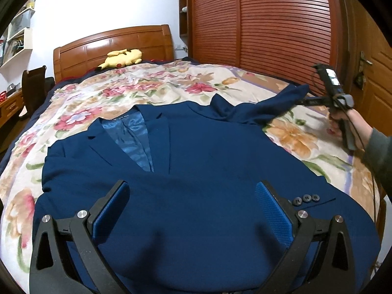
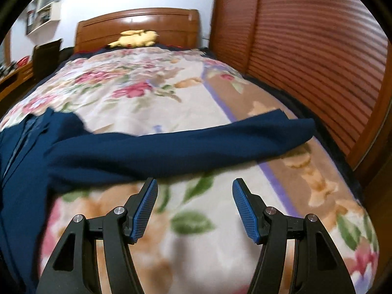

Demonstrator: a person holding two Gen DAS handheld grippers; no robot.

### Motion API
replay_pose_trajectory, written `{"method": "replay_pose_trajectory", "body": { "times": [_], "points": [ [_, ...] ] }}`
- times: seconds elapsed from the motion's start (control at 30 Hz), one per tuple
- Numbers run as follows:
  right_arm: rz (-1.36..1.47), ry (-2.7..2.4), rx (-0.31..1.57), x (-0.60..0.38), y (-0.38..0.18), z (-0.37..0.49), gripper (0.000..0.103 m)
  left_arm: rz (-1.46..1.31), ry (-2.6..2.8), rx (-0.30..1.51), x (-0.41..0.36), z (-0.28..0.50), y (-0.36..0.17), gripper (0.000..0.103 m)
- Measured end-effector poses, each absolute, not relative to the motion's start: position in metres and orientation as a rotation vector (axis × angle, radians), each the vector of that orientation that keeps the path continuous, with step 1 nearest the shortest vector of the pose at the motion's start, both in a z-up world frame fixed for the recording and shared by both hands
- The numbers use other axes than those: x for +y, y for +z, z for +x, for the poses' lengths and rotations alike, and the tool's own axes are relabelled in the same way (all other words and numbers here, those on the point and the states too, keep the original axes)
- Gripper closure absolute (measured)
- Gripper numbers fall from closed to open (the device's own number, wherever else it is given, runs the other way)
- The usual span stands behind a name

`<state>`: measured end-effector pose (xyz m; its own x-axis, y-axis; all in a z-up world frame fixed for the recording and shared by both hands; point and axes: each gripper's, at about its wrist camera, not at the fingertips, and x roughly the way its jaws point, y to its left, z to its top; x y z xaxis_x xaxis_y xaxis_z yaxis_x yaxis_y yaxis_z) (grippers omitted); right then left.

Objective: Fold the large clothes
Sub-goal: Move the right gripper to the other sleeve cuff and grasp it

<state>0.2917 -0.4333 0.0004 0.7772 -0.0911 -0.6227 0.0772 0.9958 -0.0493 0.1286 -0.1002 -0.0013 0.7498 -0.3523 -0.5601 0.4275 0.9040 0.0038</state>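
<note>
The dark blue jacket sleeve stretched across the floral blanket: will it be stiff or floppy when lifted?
Probably floppy: the dark blue jacket sleeve lies rumpled and follows the floral blanket. It would likely sag from one grip. Its woven cloth seems unlikely to slip.

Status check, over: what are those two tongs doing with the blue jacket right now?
Both tongs open, holding nothing. Left tongs above the jacket front. Right tongs over the floral blanket, short of the outstretched sleeve. Nothing in the way.

Yellow plush toy (image 1: 121, 58) by wooden headboard (image 1: 88, 49); slatted wardrobe (image 1: 264, 19) beside floral blanket (image 1: 147, 83).
</note>
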Motion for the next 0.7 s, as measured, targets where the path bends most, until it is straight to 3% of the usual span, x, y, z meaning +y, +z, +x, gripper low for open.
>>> {"method": "replay_pose_trajectory", "body": {
  "times": [0.57,0.63,0.7],
  "points": [
    [0.167,-0.183,0.769,-0.477,-0.026,0.374,0.038,0.149,-0.430,0.599,-0.104,0.130,-0.008,0.000],
    [0.164,-0.167,0.770,-0.475,-0.028,0.377,0.049,0.150,-0.427,0.599,-0.104,0.129,-0.009,0.000],
    [0.143,-0.149,0.781,-0.471,-0.029,0.378,0.075,0.149,-0.426,0.601,-0.104,0.129,-0.010,0.000]
  ]
}}
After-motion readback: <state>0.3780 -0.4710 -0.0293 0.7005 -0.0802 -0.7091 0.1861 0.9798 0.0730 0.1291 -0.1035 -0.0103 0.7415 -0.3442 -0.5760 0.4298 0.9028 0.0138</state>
